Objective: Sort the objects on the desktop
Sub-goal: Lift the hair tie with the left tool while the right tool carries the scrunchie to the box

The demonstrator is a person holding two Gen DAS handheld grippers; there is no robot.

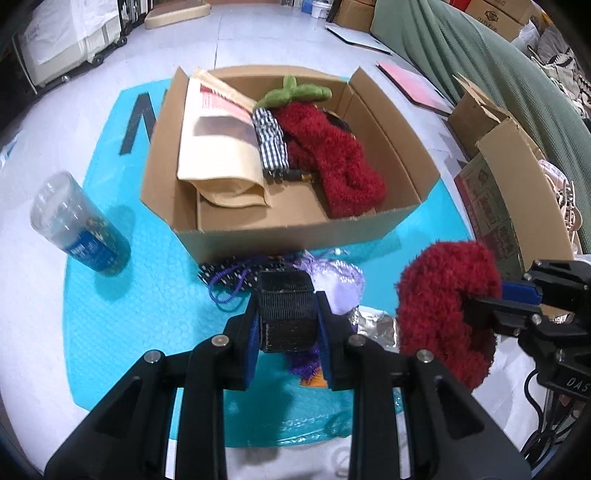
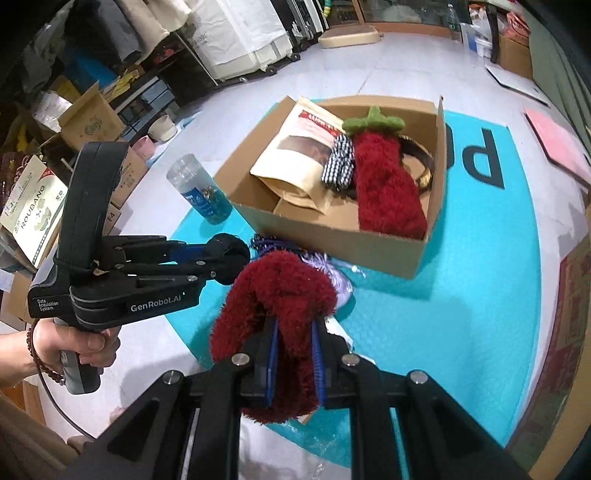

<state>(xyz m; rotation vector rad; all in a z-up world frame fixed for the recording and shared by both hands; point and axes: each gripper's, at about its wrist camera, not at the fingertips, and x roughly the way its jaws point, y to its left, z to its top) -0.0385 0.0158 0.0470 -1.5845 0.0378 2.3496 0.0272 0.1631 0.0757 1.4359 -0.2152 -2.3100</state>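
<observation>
We note left tongs (image 1: 288, 325) clamped on black mesh box (image 1: 287, 314); right tongs (image 2: 294, 363) clenched on red fuzzy slipper (image 2: 273, 295), cardboard box (image 1: 280, 232) beyond.

pale tiled floor (image 1: 258, 33), green sofa (image 1: 461, 48) alongside.

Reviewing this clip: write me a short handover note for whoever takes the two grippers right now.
Left gripper: jaws shut on a black ribbed block, held above the teal mat.
Right gripper: jaws shut on a red fuzzy piece, also off the mat.
Done: cardboard box already holds a kraft pouch, a checkered item and a red plush with green top.
Left: box both held items; then the lilac pouch, purple cord, foil wrapper and plastic jar outside the box.
</observation>
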